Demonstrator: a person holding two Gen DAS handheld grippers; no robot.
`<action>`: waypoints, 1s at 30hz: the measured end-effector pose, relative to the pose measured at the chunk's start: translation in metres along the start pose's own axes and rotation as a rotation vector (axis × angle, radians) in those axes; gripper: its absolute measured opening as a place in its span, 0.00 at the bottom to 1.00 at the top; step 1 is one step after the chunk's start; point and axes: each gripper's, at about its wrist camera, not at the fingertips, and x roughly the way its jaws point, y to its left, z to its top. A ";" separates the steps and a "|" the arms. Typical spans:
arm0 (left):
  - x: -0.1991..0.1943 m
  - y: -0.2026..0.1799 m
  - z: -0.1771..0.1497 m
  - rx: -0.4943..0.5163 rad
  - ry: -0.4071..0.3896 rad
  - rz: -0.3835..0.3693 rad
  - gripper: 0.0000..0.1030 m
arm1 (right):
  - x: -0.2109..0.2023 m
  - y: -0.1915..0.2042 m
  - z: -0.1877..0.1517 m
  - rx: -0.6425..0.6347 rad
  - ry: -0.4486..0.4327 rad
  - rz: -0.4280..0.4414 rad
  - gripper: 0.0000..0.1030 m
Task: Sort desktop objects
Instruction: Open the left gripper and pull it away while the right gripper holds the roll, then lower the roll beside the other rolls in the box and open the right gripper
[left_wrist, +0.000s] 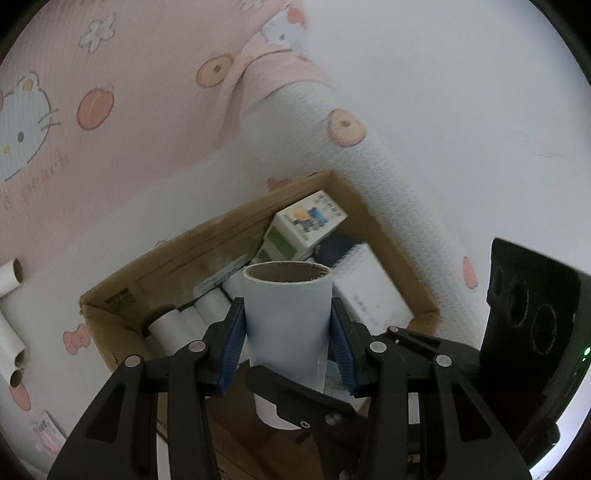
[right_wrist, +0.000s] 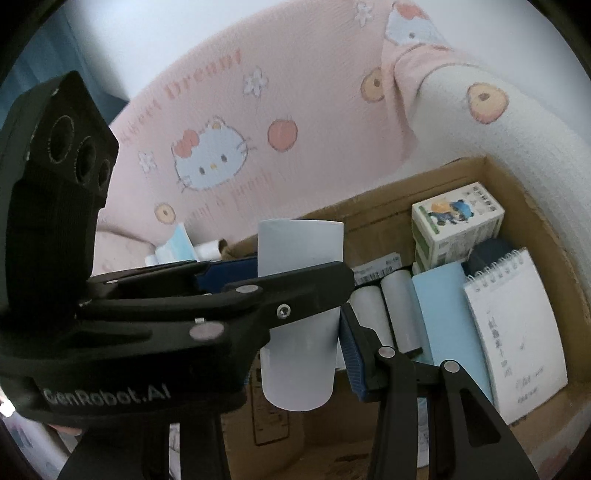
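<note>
Held tube (left_wrist: 288, 325): pale blue-white outside, brown cardboard inside at the rim. Left gripper (left_wrist: 288, 332): black frame, blue ribbed pads (left_wrist: 232, 347), silver rivets. Right gripper (right_wrist: 347, 354): same black and blue. Cardboard box (right_wrist: 517, 192): plain brown, with a white barcode label. Inside: small carton (right_wrist: 458, 221) in white and green with an orange-and-blue cartoon figure; spiral notepad (right_wrist: 517, 332) white with dark handwriting; light blue sheet (right_wrist: 443, 314); white rolls (right_wrist: 399, 306). Cloth (right_wrist: 295, 110): pink and white, printed with white cat faces, red bows, peach-coloured fruit, small white flowers.
</note>
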 end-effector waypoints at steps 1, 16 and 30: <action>0.004 0.003 0.001 -0.008 0.021 0.012 0.46 | 0.005 -0.002 0.002 0.002 0.021 0.000 0.39; 0.018 0.041 -0.009 -0.095 0.104 0.037 0.42 | 0.069 -0.018 0.008 -0.033 0.196 -0.119 0.38; 0.023 0.057 -0.009 -0.076 0.140 -0.015 0.14 | 0.121 -0.035 0.012 -0.045 0.406 -0.153 0.39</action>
